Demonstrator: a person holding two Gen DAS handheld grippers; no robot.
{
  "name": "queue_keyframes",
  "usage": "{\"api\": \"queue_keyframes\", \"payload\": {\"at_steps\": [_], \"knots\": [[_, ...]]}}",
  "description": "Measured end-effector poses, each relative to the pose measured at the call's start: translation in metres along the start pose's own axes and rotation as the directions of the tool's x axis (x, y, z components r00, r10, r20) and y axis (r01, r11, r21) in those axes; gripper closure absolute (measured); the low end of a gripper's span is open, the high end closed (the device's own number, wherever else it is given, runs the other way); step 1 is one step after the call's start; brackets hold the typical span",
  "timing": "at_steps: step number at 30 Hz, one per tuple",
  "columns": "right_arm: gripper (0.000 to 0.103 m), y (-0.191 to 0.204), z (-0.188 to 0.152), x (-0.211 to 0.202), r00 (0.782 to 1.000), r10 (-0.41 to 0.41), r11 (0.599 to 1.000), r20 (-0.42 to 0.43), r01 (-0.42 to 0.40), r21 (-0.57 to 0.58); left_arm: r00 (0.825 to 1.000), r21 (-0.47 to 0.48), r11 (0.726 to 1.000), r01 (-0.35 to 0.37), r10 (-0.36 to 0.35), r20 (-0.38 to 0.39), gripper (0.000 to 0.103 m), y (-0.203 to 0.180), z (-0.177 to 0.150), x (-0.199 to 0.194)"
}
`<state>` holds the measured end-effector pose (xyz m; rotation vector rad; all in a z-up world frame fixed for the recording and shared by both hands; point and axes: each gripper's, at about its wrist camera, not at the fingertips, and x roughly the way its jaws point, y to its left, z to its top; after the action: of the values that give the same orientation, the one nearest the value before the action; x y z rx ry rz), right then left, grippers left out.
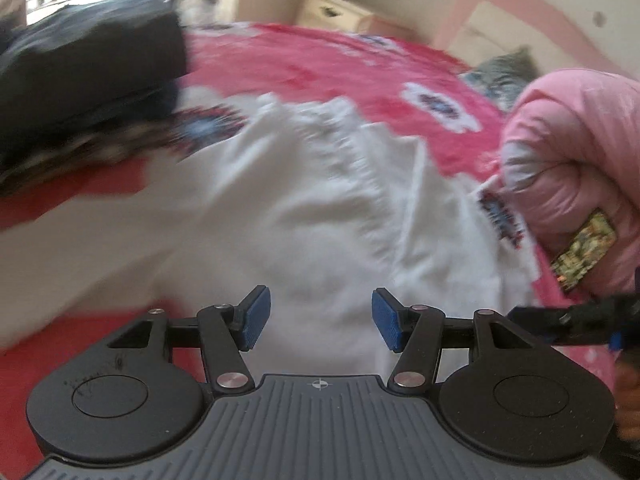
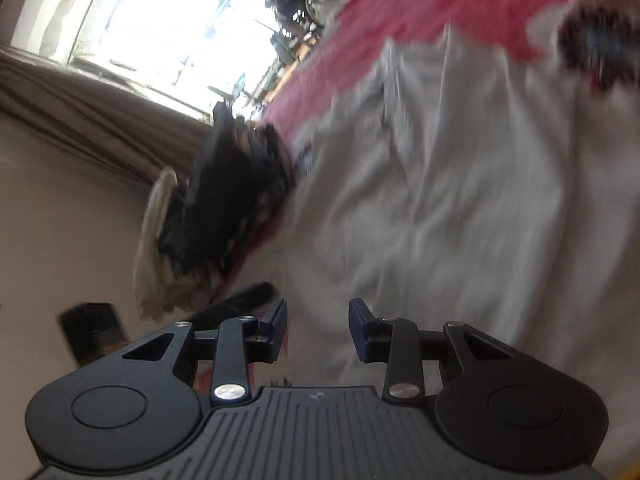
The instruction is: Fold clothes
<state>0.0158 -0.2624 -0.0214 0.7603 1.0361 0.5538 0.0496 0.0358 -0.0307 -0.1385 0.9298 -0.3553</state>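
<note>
Between the blue pads of the left claw (image 1: pixel 321 319): gap wide, nothing held. Directly ahead and below, crumpled white cotton garment (image 1: pixel 312 200) spread on the bed, covering most of the view; ruffled edge at the far side, creases running away from the claw toward upper right. Long axis not settled, blur too heavy. Beyond it, red bedspread with white-and-blue flower print (image 1: pixel 320 60); dark heap of clothes (image 1: pixel 80 80) at far left; pink padded sleeve (image 1: pixel 580 140) at right edge.

Right claw (image 2: pixel 318 330): likewise parted, empty. View rolled sideways; same white garment (image 2: pixel 460 200) fills the right half, near edge close ahead of the pads. Dark heap (image 2: pixel 232 200) to the left, window behind.

Judgement: both claws near the garment's close edge, left more squarely over cloth. Flat or already part-folded: cannot tell. Either reading fits.
</note>
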Motion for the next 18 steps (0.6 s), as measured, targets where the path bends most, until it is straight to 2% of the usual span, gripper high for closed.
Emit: {"api": "queue_keyframes", "payload": {"at_steps": [3,6,7,8,13,15,18], "knots": [[0.066,-0.002,-0.022,0.024,0.994,-0.106,0.992,-0.022,0.104,-0.069,0.999,-0.073,0.997,-0.037,0.036,-0.014,0.046,0.023,-0.021,-0.017],[0.066,-0.006,-0.038,0.044,0.972,-0.229,0.963,-0.053,0.218,-0.158,0.998,-0.164,0.985,-0.061,0.060,-0.013,0.046,0.048,-0.040,-0.027],[0.071,-0.005,-0.041,0.048,0.961,-0.270,0.947,-0.055,0.255,-0.194,0.997,-0.195,0.978,-0.071,0.071,-0.009,0.046,0.056,-0.045,-0.029],[0.070,-0.002,-0.043,0.049,0.958,-0.282,0.940,-0.052,0.265,-0.214,0.997,-0.225,0.971,-0.081,0.082,-0.005,0.046,0.064,-0.051,-0.031],[0.067,0.032,-0.043,0.041,0.972,-0.233,0.929,-0.020,0.217,-0.300,0.987,-0.390,0.912,-0.124,0.153,0.044,0.046,0.111,-0.073,-0.047],[0.067,0.051,-0.045,0.043,0.978,-0.209,0.916,-0.028,0.186,-0.355,0.979,-0.457,0.878,-0.142,0.194,0.069,0.046,0.131,-0.079,-0.056],[0.066,0.079,-0.054,0.059,0.984,-0.158,0.913,-0.085,0.113,-0.392,0.961,-0.554,0.817,-0.161,0.257,0.099,0.045,0.162,-0.088,-0.068]]}}
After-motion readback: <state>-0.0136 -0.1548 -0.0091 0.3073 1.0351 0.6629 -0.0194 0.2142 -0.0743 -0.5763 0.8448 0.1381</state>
